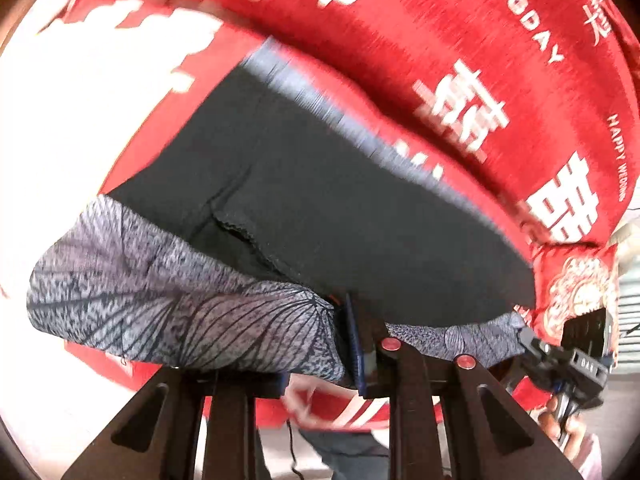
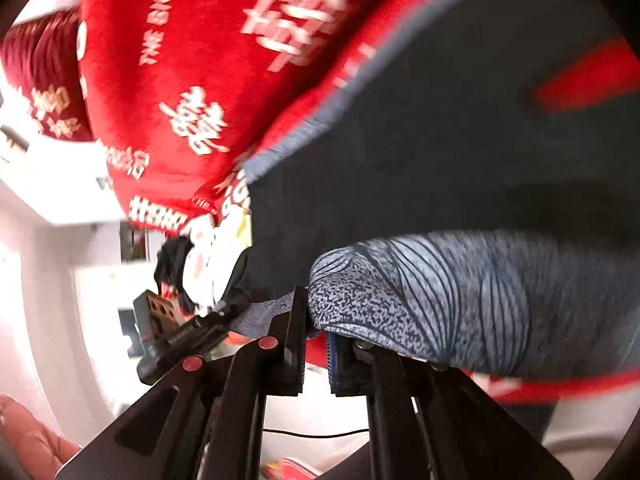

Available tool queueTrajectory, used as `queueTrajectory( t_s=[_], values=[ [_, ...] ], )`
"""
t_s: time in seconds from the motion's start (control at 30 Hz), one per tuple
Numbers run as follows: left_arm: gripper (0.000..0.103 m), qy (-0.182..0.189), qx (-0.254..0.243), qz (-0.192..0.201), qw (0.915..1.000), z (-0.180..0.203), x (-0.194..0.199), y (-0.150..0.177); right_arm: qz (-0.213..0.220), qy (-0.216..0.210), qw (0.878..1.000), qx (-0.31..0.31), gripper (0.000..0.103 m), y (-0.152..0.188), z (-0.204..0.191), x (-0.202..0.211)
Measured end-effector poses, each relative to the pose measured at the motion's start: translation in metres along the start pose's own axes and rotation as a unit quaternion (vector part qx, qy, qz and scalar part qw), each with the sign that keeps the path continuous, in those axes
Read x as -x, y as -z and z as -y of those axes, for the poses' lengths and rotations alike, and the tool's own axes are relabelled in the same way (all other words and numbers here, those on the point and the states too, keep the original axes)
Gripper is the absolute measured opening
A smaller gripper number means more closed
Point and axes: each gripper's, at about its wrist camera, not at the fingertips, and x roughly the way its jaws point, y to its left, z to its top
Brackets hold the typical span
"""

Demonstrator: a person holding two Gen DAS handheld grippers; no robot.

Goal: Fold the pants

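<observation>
The pants (image 1: 320, 200), dark with a grey leaf-patterned edge, hang lifted above a red cover (image 1: 460, 40) printed with white characters. The left gripper (image 1: 362, 344) has its jaws pinching the patterned edge. The right gripper (image 2: 316, 332) likewise has its jaws pinching that edge, further along, near the left one.

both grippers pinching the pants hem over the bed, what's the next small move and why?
Probably carry the hem across toward the ribbed blue waistband. The left gripper and right gripper each clamp the patterned edge of the pants, whose dark side shows above the red bedspread.
</observation>
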Motion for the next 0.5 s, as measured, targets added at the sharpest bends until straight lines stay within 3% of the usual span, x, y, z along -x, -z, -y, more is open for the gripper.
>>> queueTrajectory(
  t_s=[0.17,0.3,0.4,0.5],
  values=[
    [0.030,-0.024,-0.043,0.047,0.9977,0.025,-0.020,-0.077,-0.041,0.005,0.998,0.037,0.011,-0.090,-0.021,-0.008],
    [0.031,-0.052,-0.059,0.053,0.9955,0.022,-0.081,-0.128,-0.071,0.037,0.996,0.049,0.013,-0.159,-0.009,-0.049],
    [0.031,-0.089,-0.049,0.031,0.9943,0.016,-0.132,-0.146,-0.092,0.077,0.992,0.042,0.013,-0.195,0.020,-0.087],
    [0.031,-0.098,-0.029,0.034,0.9942,0.012,-0.141,-0.151,-0.098,0.079,0.992,0.010,0.013,-0.213,0.051,-0.111]
  ],
)
